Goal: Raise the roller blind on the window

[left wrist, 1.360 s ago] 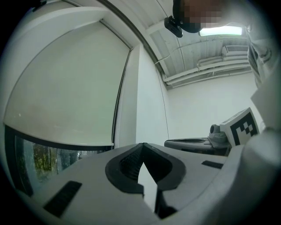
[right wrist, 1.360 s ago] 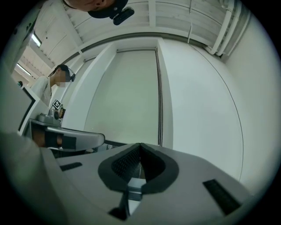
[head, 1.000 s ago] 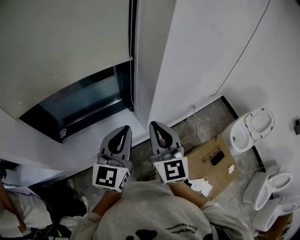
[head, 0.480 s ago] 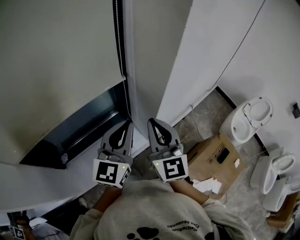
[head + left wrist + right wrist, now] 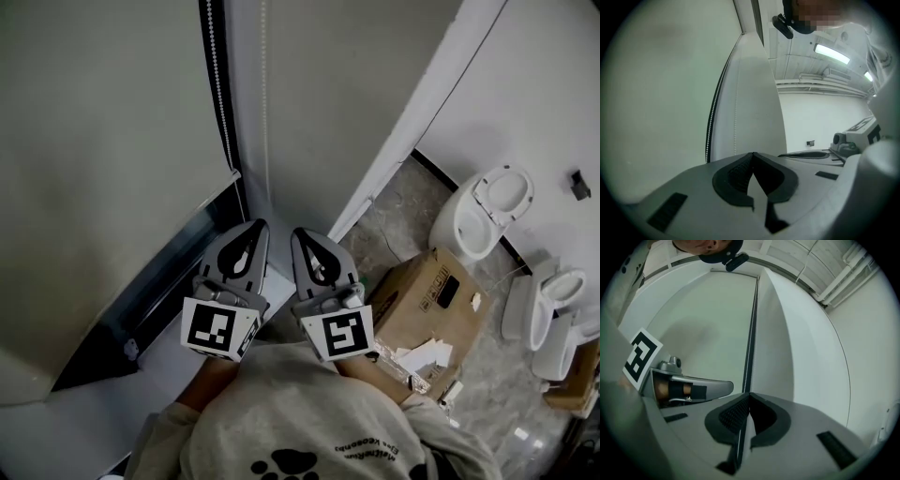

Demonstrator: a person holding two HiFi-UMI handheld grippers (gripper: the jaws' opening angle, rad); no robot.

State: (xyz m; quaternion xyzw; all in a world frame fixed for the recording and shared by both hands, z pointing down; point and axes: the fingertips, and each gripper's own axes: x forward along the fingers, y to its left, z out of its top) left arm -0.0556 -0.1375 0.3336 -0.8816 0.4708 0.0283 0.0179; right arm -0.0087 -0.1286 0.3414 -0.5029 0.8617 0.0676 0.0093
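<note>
Closest in, the person's grey sweatshirt (image 5: pixel 309 436) fills the bottom of the head view, with the marker cubes (image 5: pixel 337 336) just ahead of it. The left claw (image 5: pixel 257 227) and the right claw (image 5: pixel 299 234) lie side by side, close but apart. Both point level toward the lower right corner of the roller blind (image 5: pixel 103 159). Each gripper view shows its own claw pressed together, ribbed pads meeting and nothing pinched between them.

Just past the tips, along the blind's right edge, the bead chain (image 5: pixel 217 84) hangs against the dark window frame (image 5: pixel 242 199). A paler cord (image 5: pixel 263 94) hangs just right of it on the white reveal (image 5: pixel 314 103). The chain is near the left claw's tip, but neither claw touches it. The blind is down over most of the window. Under its bottom bar a narrow band of dark glass (image 5: pixel 112 342) shows above the white sill (image 5: pixel 84 431).

Well right of the blind, on the mottled floor (image 5: pixel 394 220), a cardboard box (image 5: pixel 417 309) sits just beside the right claw's body, with white scraps at its near edge. Farther right of the blind stands a white toilet bowl (image 5: pixel 483 211), and more white sanitary ware (image 5: pixel 539 314) stands along the wall.
</note>
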